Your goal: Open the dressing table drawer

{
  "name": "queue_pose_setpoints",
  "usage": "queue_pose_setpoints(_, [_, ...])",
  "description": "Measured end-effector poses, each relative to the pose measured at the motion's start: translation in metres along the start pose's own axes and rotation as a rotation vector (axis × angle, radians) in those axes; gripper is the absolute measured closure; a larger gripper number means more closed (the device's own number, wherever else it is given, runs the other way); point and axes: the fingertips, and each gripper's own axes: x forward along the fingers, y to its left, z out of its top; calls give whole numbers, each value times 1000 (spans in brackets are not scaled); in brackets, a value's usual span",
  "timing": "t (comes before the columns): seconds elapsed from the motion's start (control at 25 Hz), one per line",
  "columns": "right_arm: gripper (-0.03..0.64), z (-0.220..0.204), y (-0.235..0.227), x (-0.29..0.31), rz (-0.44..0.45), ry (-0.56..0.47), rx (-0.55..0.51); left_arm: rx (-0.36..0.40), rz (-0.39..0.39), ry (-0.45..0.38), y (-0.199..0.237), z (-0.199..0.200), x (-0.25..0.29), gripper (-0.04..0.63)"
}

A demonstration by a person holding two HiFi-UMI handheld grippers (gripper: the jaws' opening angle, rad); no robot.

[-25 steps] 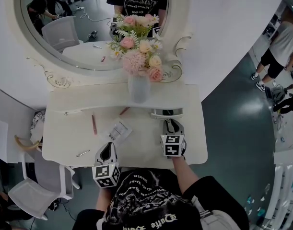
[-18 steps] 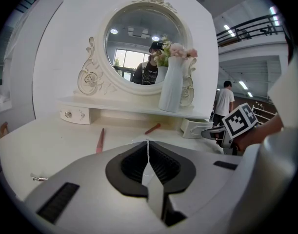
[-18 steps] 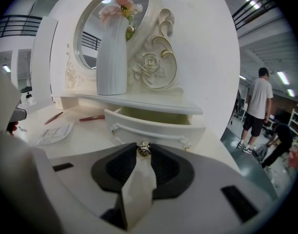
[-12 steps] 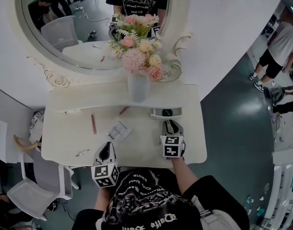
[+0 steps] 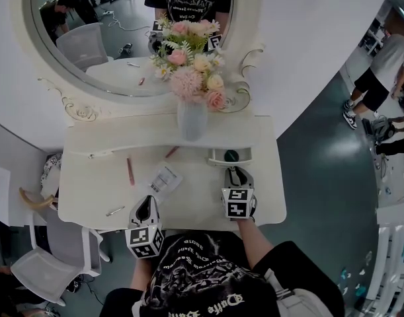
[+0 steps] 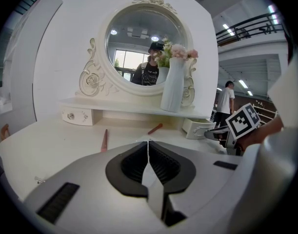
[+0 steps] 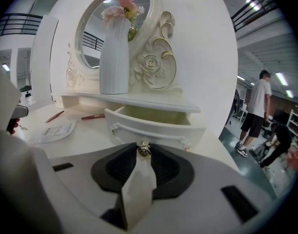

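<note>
1. Right gripper view: the drawer stands partly open at frame centre, with the right gripper clamped on its knob.
2. The left gripper, lower centre, is clenched empty at the dressing table's front edge.

Head cam overhead; L+R cams low, near, facing mirror.

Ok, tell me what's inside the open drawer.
From above, the drawer holds one small dark round item. Its back part is covered by the shelf, so anything deeper is hidden.
</note>
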Motion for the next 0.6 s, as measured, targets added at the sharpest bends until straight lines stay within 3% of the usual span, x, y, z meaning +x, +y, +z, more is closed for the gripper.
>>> queue_pose_setpoints(0.6, [517,-2,2,-6,-7,-4,-5,-11,-2,0,4,-1,0,574])
